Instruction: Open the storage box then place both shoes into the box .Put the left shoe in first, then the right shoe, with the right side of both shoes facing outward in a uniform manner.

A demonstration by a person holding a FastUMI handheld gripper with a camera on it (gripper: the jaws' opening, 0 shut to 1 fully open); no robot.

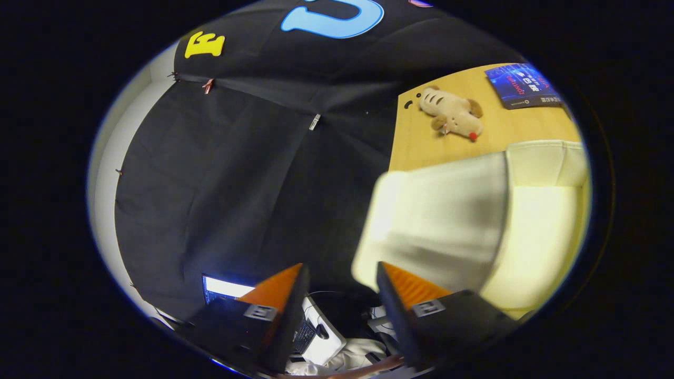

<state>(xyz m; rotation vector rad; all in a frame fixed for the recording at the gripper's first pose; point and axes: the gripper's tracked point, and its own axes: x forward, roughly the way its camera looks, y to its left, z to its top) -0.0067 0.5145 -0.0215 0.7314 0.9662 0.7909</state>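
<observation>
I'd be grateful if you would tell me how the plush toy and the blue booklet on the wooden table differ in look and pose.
The plush toy is tan, rounded and soft, with dark stripes and a red tip; the blue booklet is flat, rectangular and printed. The plush toy lies nearer the table's edge, the blue booklet farther back. Both rest on the table, beyond the pale storage box and the open gripper.

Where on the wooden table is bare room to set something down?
Bare wood lies between the plush toy and the white box; a smaller strip lies between the toy and the blue booklet. The box crowds the near part of the table. The gripper is open, holds nothing, with the box's blurred corner just ahead of one finger.
</observation>
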